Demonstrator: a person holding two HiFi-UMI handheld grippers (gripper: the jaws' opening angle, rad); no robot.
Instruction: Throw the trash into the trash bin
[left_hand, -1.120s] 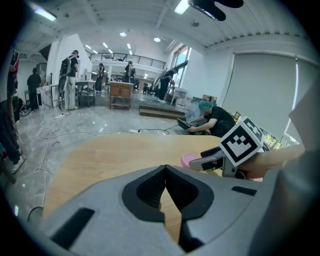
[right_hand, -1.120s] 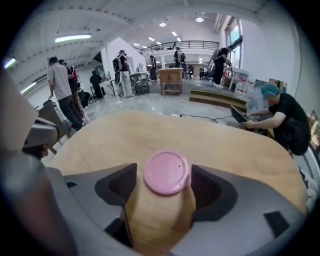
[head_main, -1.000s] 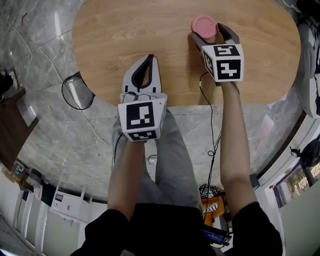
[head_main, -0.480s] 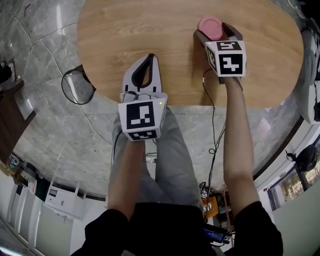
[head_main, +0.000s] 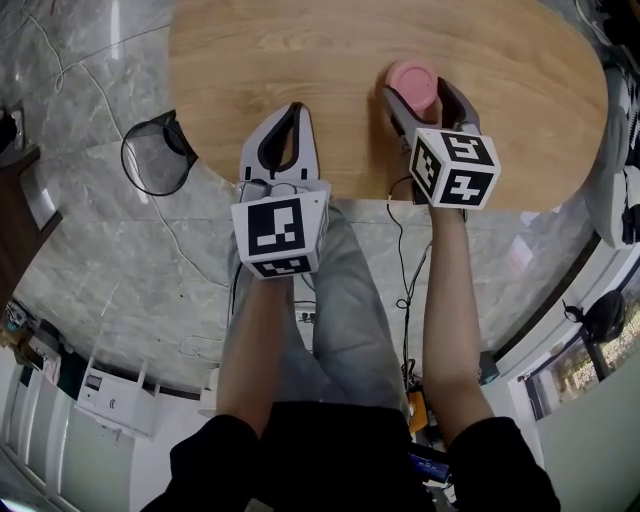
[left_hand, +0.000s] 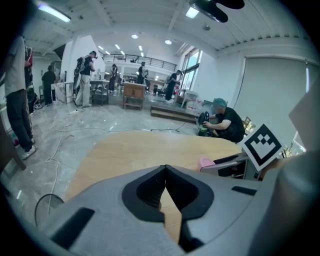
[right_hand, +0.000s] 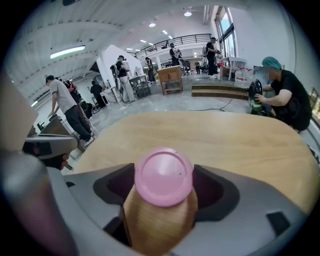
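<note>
A wire trash bin stands on the floor just off the left edge of the wooden table. The left gripper is at the near table edge, its jaws closed together on nothing. The right gripper is clamped on the pink-lidded cup over the tabletop, well apart from the bin.

In the head view the right gripper covers the sides of the cup, so only its pink lid shows. The table is cut off at its far edge by the top of the picture. In the right gripper view the cup's base is cut off by the bottom edge. The left gripper view shows only a pink sliver of the cup beside the right gripper. There the trash bin, on the floor at the left, is just a thin arc against the dark border. The people far behind are too small to make out.
</note>
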